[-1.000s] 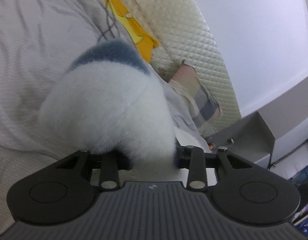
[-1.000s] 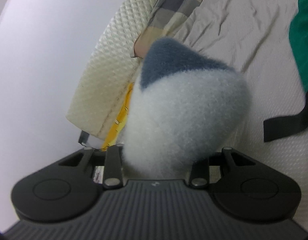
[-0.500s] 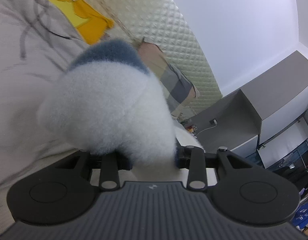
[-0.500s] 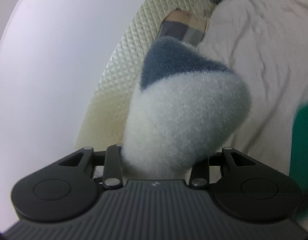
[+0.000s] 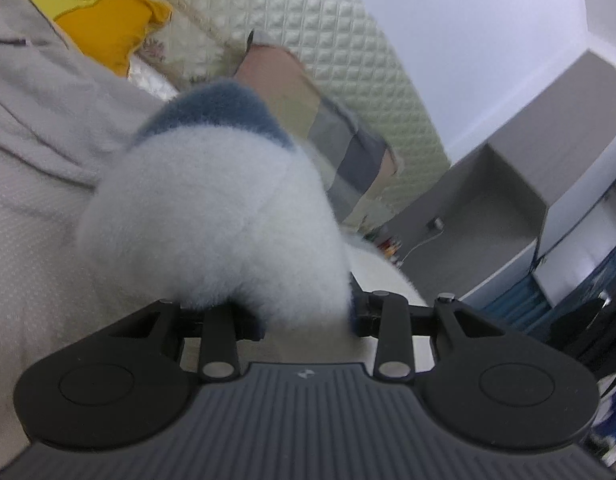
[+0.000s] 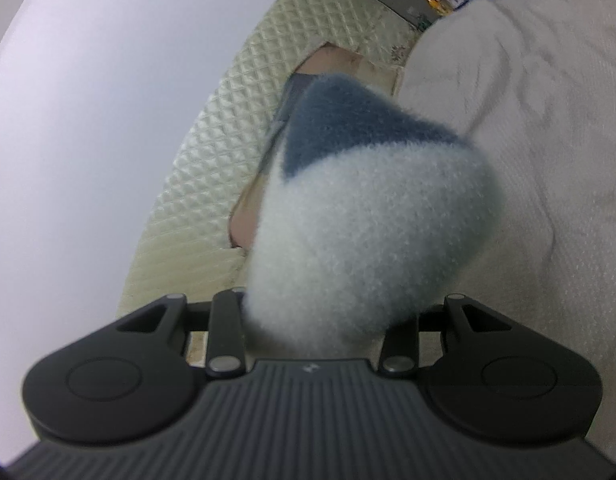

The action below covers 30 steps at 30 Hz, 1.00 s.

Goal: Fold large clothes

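Lifting it for folding, a fluffy garment (image 5: pixel 220 216) is clenched by both left gripper (image 5: pixel 304 320) and right gripper (image 6: pixel 308 316) fingers above the bed (image 6: pixel 547 120).

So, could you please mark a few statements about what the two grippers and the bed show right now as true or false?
1. The left gripper is shut on a fluffy white and blue garment. True.
2. The right gripper is open and holds nothing. False: a bunch of the same fluffy fabric fills it.
3. A yellow cushion lies near the quilted headboard. True.
4. The headboard is dark wood. False: it is pale quilted padding.
5. A checked pillow leans by the headboard. True.
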### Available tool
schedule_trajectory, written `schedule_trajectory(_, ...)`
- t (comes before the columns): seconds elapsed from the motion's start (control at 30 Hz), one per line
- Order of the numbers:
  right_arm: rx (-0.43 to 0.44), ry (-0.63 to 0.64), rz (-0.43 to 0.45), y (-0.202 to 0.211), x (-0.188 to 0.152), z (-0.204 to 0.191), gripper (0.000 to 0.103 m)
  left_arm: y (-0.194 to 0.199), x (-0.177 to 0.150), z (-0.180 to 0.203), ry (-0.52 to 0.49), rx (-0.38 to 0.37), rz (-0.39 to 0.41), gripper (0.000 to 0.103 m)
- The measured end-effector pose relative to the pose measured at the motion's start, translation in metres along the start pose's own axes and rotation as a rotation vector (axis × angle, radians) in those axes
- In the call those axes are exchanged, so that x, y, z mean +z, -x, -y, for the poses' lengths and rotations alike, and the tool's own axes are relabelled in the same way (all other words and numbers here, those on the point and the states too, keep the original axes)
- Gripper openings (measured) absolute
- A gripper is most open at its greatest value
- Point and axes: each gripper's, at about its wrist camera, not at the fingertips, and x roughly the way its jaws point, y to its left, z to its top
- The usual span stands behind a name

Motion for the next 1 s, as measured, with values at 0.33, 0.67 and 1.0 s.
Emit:
schedule_trajectory(0.33,-0.064,-0.051,-0.056,-0.005,-0.067,0.085,0.049,-0.022,-0.049,-0.091,-0.019,-0.005,-0.032,0.045)
schedule_trajectory(0.67,-0.119,-0.137,-0.087,0.003,-0.069,0.088,0.055,0.005,-0.048,-0.067,-0.068,0.070,-0.078,0.063)
schedule_trajectory(1.0,-0.254,0.024,-0.058,0.093,-0.075,0.039,0.060,0.111,-0.028,0.010,-0.286,0.191,-0.053,0.067)
